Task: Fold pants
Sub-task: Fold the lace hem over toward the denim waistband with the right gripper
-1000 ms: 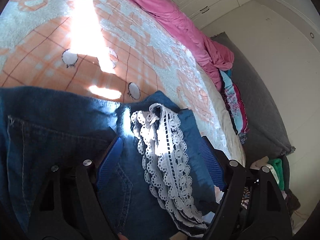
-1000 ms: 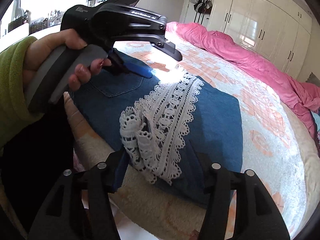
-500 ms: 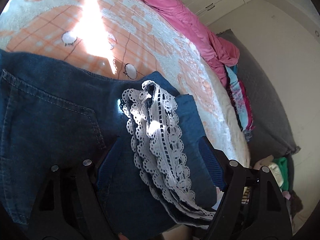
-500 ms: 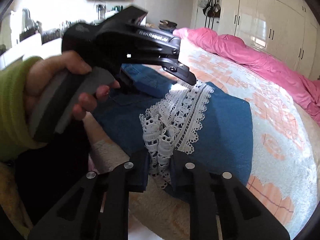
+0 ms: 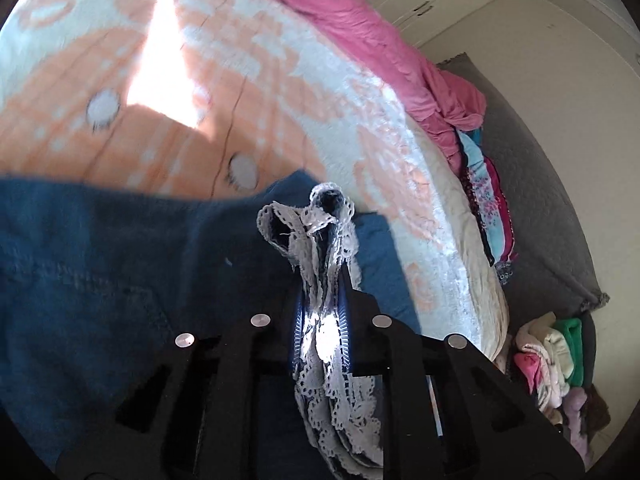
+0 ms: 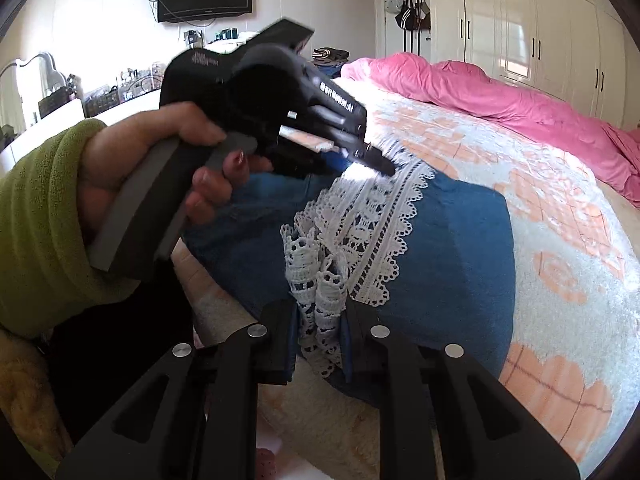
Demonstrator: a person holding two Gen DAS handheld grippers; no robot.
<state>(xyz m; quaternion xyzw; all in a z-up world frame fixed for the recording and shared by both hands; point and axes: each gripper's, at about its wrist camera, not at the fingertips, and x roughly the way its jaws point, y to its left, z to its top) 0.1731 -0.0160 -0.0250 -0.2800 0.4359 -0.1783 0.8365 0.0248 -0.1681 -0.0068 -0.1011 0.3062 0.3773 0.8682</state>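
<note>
One pair of blue denim pants (image 6: 452,248) with a white lace hem (image 6: 360,224) lies at the near edge of the bed (image 6: 560,248). The left gripper (image 5: 320,320), its jaws closing, pinches the lace. The right gripper (image 6: 320,328) is pressed together on the lace as well. One pink duvet (image 6: 500,92) lies along the bed's far side, and open patterned blanket stretches beyond the pants.

Blue denim pants (image 6: 460,248) with white lace trim (image 6: 372,216); peach-and-white patterned bedspread (image 6: 560,240); pink duvet (image 6: 500,96).

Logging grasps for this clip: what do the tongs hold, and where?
Both tongs, left and right, pinch the blue denim pants' white lace trim, at opposite ends.
</note>
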